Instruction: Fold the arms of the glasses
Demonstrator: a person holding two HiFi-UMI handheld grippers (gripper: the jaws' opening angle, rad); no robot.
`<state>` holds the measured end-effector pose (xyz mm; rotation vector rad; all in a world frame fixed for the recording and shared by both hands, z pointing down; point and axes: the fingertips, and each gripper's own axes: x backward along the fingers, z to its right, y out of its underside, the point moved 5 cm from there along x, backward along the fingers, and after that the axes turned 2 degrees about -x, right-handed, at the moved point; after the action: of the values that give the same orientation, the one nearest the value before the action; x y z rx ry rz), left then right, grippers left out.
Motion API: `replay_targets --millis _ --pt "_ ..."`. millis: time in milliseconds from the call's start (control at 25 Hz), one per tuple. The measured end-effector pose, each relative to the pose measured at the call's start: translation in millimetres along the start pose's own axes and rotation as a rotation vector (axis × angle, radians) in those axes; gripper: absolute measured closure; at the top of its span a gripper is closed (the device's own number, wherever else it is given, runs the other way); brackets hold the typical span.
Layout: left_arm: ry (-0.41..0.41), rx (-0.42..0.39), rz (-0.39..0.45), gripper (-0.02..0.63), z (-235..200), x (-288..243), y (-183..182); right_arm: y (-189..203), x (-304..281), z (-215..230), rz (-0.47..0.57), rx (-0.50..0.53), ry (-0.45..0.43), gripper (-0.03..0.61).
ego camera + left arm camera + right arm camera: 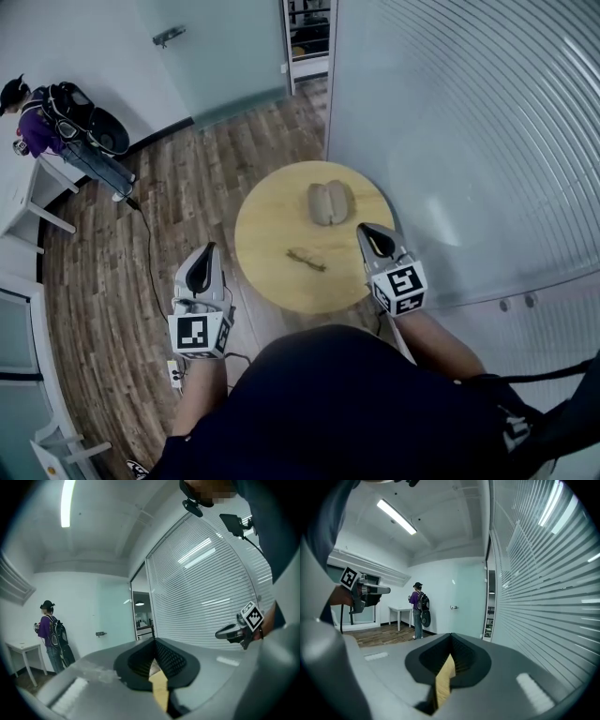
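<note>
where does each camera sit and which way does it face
Head view: on the person's head, facing steeply down at the table, glasses and case; shows torso, forearms, left gripper, right gripper.
Left gripper view: on the left gripper, facing level toward the blinds; shows its shut jaws, the right gripper.
Right gripper view: on the right gripper, facing the far wall; shows its shut jaws, the left gripper.
Shared: all three catch the bystander in purple.

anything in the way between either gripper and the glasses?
Nothing visible. The glasses lie alone on bare wood of the table. The right gripper hangs over the table's right edge, the left gripper off its left edge; the case sits beyond the glasses, out of both paths.
</note>
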<state>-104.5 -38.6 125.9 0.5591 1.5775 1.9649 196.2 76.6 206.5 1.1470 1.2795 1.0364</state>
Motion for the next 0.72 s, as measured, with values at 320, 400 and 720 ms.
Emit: replay_targets --millis 320,400,720 --pt "-0.018 -0.027 0.021 0.612 -17.8 -13.9 -10.7 -0.8 -6.0 -0.2 0.03 0.005 0.002 0.569" --pt "-0.026 -0.019 0.017 0.612 -23.4 -15.9 -9.7 -7.4 -3.2 3.3 0.05 0.013 0.017 0.569" --pt "-0.039 -0.032 0.016 0.612 -25.5 -3.2 -11.8 -14.6 1.0 13.9 0.019 0.01 0.05 0.569"
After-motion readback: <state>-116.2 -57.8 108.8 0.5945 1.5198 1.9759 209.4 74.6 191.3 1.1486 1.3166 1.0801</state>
